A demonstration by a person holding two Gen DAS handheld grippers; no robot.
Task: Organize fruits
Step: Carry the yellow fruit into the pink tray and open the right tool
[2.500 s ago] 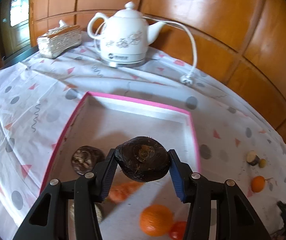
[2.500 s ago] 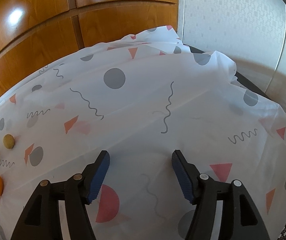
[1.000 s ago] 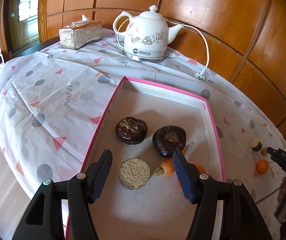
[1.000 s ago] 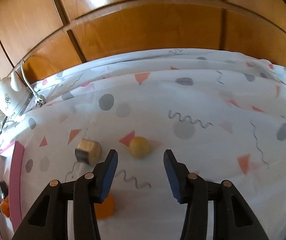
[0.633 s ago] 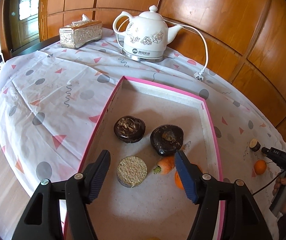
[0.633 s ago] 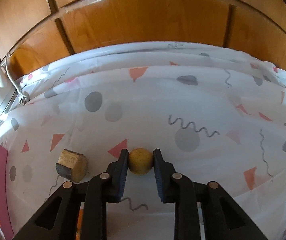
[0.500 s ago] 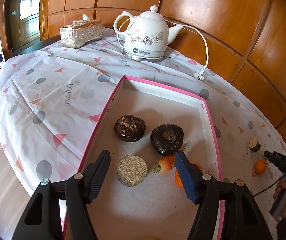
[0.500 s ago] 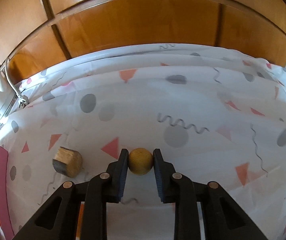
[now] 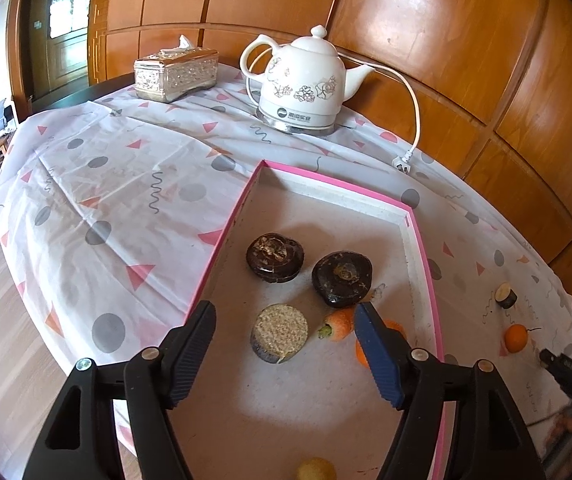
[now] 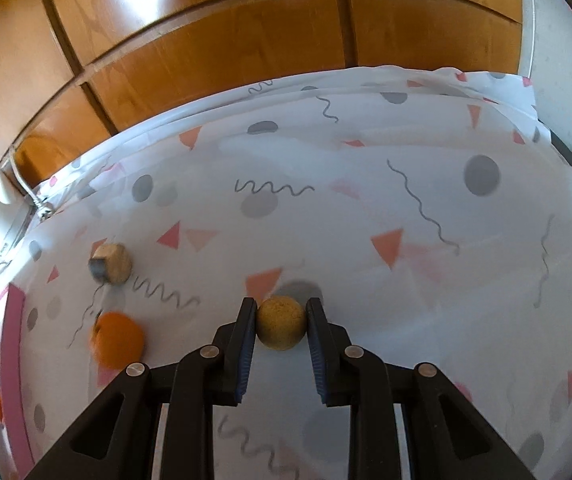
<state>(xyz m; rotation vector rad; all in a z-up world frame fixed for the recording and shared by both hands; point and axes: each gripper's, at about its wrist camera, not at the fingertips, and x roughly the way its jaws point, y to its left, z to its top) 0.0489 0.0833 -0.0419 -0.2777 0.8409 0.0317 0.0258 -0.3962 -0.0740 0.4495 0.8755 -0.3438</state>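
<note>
Over patterned cloth (image 10: 366, 208), right gripper (image 10: 281, 322) pinching yellow ball (image 10: 280, 327), seemingly lifted; carry level to tray (image 9: 422, 248), left gripper (image 9: 284, 328) spread, empty.

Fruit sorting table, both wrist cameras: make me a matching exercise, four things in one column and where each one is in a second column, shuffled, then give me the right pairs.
Things
1. small yellow ball
2. two dark brown round pieces
3. white kettle
4. orange fruit

Places
A. on the tablecloth, outside the box, near the cork-coloured chunk
B. clamped in the right gripper
C. inside the pink-rimmed box, beyond the open left gripper
D. at the back of the table, beside the tissue box

Pairs: 1-B, 2-C, 3-D, 4-A
</note>
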